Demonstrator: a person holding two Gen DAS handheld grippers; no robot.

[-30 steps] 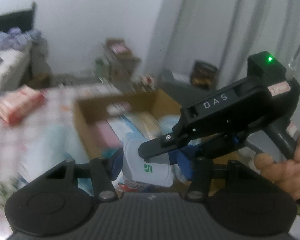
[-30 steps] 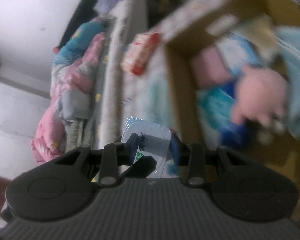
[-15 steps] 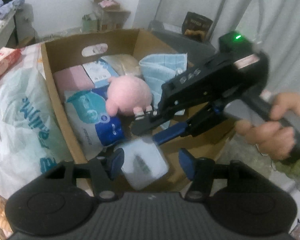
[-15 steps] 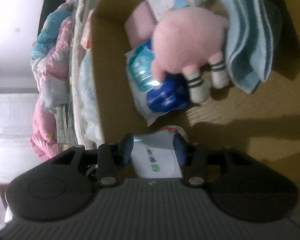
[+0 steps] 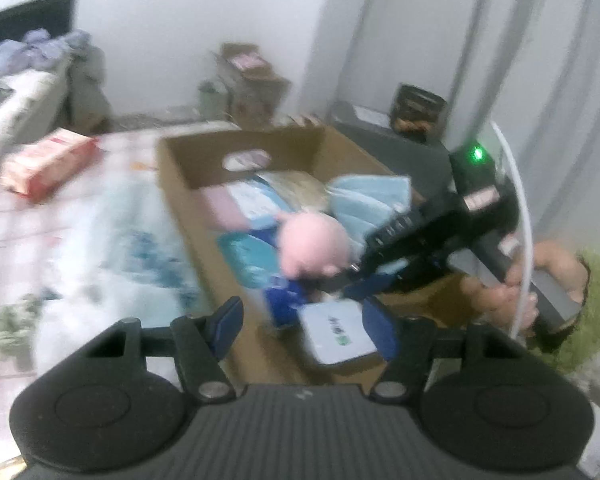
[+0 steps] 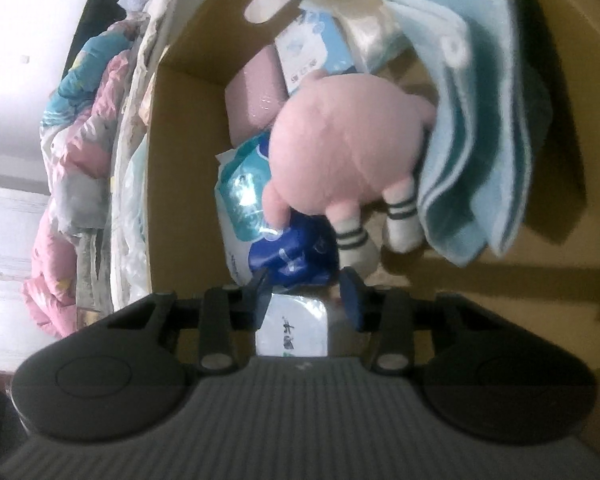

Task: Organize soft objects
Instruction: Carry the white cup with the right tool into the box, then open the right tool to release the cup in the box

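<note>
Lowering the white tissue pack (image 6: 292, 330) into the cardboard box (image 6: 172, 128), the right tool (image 6: 306, 294) grips it; release next, while the left tool (image 5: 300, 320) gapes empty.

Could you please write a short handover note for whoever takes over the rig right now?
Left gripper: open, empty, at the near edge of the cardboard box.
Right gripper: fingers either side of the white tissue pack, low inside the box; grip cannot be confirmed.
Already in the box: pink plush, folded blue towel, blue wipes pack, pink pack.
Left: release the tissue pack, withdraw. A red-and-white pack lies outside the box on the bedcover.
</note>
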